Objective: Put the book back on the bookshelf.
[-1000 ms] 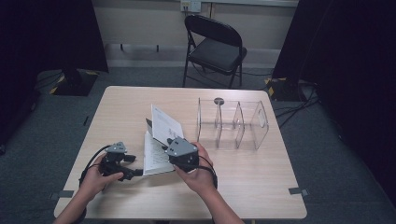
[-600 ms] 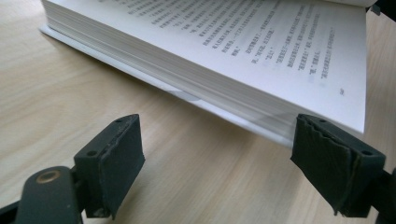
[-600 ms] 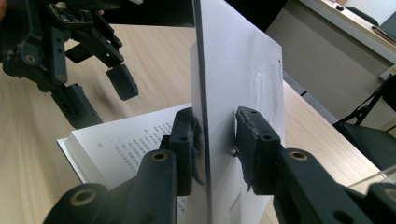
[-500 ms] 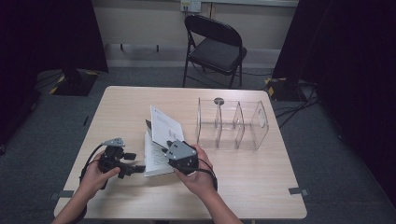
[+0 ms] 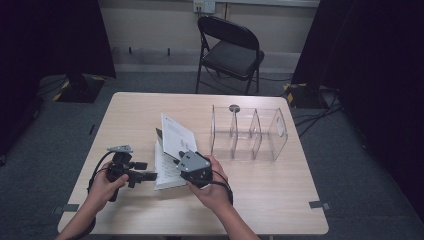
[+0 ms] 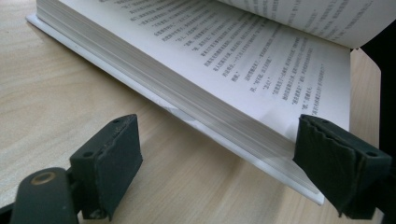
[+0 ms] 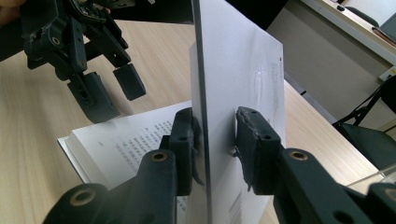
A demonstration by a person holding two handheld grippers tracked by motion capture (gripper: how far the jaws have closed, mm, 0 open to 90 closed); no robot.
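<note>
An open white book (image 5: 167,167) lies flat on the wooden table (image 5: 125,120). One leaf of the book (image 5: 177,136), a cover or a thin sheaf of pages, stands raised above it. My right gripper (image 5: 181,156) is shut on that raised leaf (image 7: 243,88), with the pads (image 7: 252,135) pressing from both sides in the right gripper view (image 7: 217,133). My left gripper (image 5: 149,176) lies low at the book's left edge and points at it. Its jaws stand open (image 6: 219,168), and the book's page block (image 6: 201,70) sits just beyond the pads, untouched. That gripper (image 7: 109,88) also shows across the book.
A clear plastic organiser (image 5: 247,134) with three compartments stands right of the book. A small dark disc (image 5: 234,108) lies behind it. A black folding chair (image 5: 227,50) stands beyond the table's far edge. Bare tabletop lies to the left and in front.
The left gripper has shifted only slightly beside the book. The right gripper and the raised leaf have stayed where they were.
</note>
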